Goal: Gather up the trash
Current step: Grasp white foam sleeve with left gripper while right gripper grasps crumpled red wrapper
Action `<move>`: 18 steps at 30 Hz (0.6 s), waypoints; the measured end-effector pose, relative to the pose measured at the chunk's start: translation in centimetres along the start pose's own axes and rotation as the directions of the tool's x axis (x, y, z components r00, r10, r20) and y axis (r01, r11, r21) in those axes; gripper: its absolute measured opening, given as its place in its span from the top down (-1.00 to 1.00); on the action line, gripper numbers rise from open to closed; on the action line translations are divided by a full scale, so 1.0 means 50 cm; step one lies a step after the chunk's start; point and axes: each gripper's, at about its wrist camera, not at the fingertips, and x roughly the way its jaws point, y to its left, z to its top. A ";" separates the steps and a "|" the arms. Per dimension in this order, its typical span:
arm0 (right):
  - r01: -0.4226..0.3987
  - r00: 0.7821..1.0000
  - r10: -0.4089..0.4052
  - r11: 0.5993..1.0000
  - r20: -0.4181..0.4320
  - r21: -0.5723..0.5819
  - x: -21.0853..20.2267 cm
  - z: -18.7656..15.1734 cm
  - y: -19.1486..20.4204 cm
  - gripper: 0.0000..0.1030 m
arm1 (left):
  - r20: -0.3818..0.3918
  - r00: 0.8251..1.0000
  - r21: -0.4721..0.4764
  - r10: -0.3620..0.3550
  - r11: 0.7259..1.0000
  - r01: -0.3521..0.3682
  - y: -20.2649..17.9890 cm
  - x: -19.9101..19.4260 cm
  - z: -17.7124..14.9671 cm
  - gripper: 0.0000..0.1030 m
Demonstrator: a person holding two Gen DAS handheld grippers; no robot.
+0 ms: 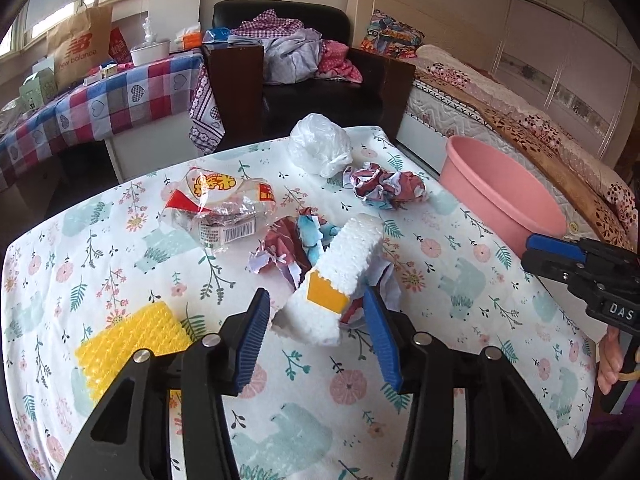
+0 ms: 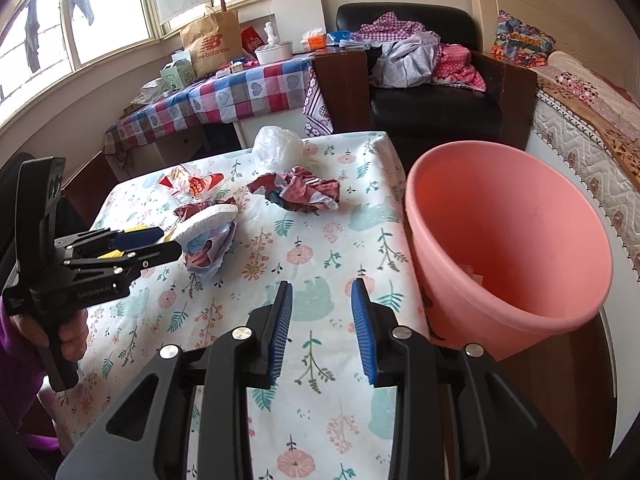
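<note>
A white foam block (image 1: 352,256) with a yellow label leans on crumpled paper (image 1: 280,248) in the middle of the floral table. My left gripper (image 1: 316,292) is open, and the block's near end lies between its blue pads without either pad pressing on it. In the right wrist view the left gripper (image 2: 160,244) points at the foam block (image 2: 208,220) from the left. My right gripper (image 2: 322,284) is open with nothing between its fingers, low over the cloth beside the pink bucket (image 2: 500,220). More trash lies farther back: a second paper ball (image 1: 386,186), a white plastic bag (image 1: 320,148) and a food wrapper (image 1: 216,208).
A yellow bubbled sheet (image 1: 128,340) lies at the table's near left. The pink bucket (image 1: 500,200) stands off the table's right edge, next to a bed (image 1: 520,120). Behind are a black armchair (image 1: 320,88) with clothes and a checkered table (image 1: 100,108) with a paper bag.
</note>
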 end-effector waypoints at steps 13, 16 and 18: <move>-0.120 0.993 0.120 0.992 -0.012 0.036 0.067 0.077 0.000 0.39 | 0.074 0.997 -0.094 -0.013 0.995 0.020 0.012 -0.074 -0.036 0.34; -0.130 0.991 0.131 0.991 -0.013 0.007 0.092 0.103 0.004 0.12 | 0.090 0.996 -0.129 -0.021 0.991 0.032 0.018 -0.094 -0.042 0.34; -0.109 0.994 0.108 0.994 -0.007 -0.020 0.108 0.115 0.005 0.08 | 0.098 0.995 -0.153 -0.023 0.988 0.038 0.023 -0.103 -0.048 0.34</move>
